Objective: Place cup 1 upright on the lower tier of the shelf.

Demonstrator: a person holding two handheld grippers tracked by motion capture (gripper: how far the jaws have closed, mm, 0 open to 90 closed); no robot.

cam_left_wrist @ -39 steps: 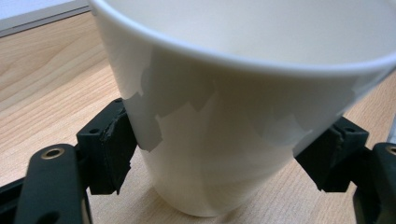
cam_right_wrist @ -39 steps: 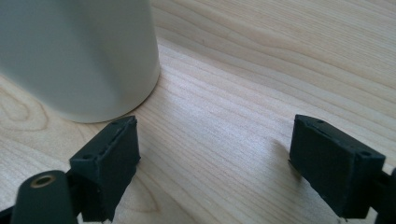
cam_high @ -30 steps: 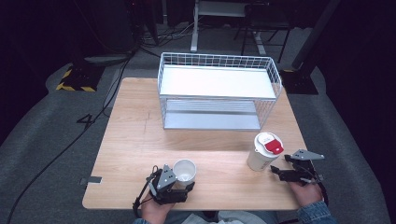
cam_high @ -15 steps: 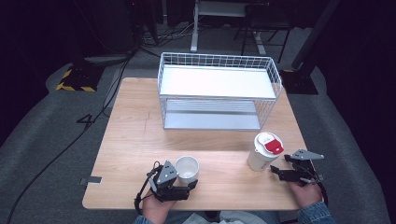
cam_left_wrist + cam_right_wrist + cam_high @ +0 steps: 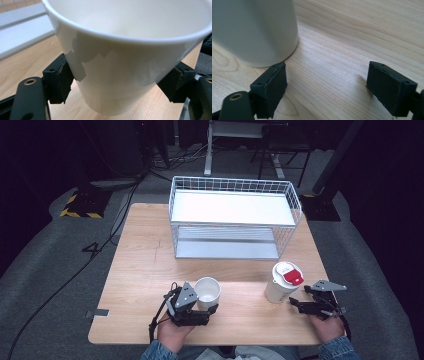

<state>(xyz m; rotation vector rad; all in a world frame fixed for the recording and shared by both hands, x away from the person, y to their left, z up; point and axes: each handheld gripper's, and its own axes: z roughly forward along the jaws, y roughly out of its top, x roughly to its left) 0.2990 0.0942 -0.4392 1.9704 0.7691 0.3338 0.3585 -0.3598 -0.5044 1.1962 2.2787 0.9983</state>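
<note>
My fingers (image 5: 60, 81) are matt black plastic faced with dull, slightly rough rubbery pads. Between them the open white paper cup (image 5: 125, 62) looks smooth, with a faint sheen on its rolled rim. The pale wooden bench (image 5: 145, 270) is smooth and satiny, its grain plain to see. The white wire basket rack (image 5: 235, 217) is thin coated metal, its shelves a flat, smooth white. The lidded white paper cup (image 5: 281, 285) carries a glossy red and white plastic lid.
</note>
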